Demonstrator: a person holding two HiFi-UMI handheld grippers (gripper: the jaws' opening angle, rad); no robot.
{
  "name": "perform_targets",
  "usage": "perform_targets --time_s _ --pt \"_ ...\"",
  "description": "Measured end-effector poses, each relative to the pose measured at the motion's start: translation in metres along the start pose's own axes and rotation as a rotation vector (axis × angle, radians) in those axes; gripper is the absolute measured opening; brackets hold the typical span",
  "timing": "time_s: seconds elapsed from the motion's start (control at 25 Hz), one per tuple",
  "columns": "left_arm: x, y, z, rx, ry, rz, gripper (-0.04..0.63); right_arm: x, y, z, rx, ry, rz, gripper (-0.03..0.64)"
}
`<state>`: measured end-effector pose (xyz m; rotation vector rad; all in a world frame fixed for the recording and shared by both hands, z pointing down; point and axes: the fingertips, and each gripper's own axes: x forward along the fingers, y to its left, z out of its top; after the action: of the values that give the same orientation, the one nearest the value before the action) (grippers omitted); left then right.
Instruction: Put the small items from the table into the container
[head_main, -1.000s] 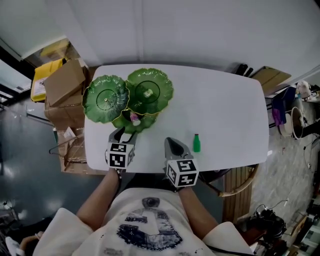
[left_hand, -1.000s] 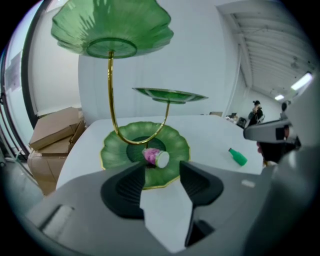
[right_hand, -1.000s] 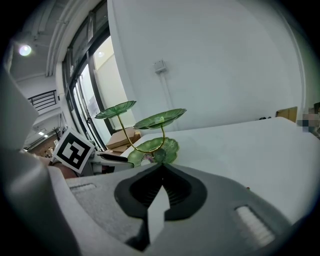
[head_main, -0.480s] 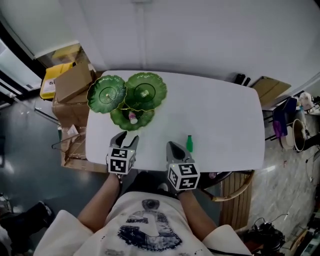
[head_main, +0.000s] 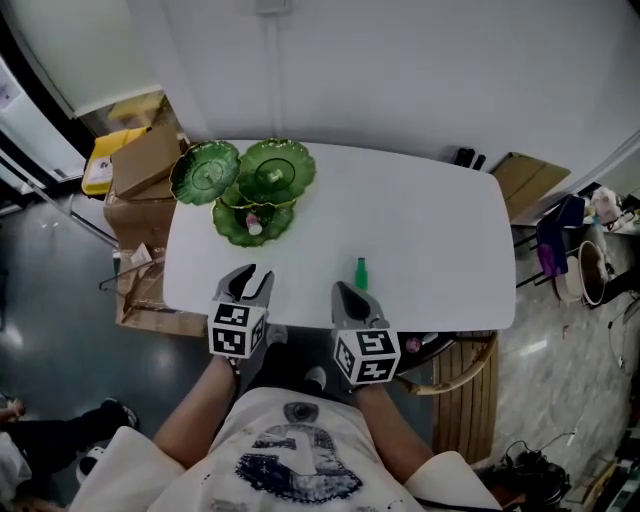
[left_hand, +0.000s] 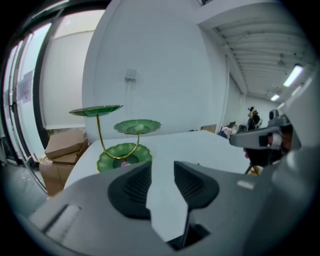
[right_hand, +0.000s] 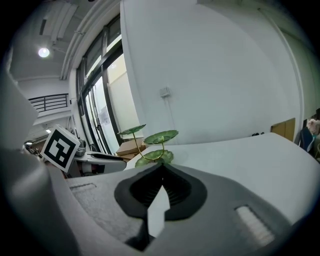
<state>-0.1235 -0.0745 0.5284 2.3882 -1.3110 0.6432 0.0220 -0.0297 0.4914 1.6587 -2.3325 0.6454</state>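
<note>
Near the table's front edge, the left gripper (head_main: 251, 281) was closing its jaws on nothing, and the right gripper (head_main: 343, 291) was shut and empty. Just beyond it, a small green bottle (head_main: 361, 273) stood on the table (head_main: 440, 230), not yet collected. Farther away, the tiered green container (head_main: 205, 172) held a pinkish item (head_main: 253, 226), and possibly one more.

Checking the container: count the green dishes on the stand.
3: highest dish at the left, middle dish to its right, lowest dish nearest the person. None seems hidden.
</note>
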Motion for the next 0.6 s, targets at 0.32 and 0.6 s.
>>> perform_targets --time_s 0.32,0.6 --pt "-0.038 -0.037 0.019 0.018 -0.09 -0.012 0.077 -0.036 -0.004 0.006 -0.027 -0.041 0.002 0.0" --pt "-0.062 -0.066 0.029 0.044 -0.147 -0.012 0.028 -0.063 -0.006 0.013 -0.04 -0.077 0.012 0.0"
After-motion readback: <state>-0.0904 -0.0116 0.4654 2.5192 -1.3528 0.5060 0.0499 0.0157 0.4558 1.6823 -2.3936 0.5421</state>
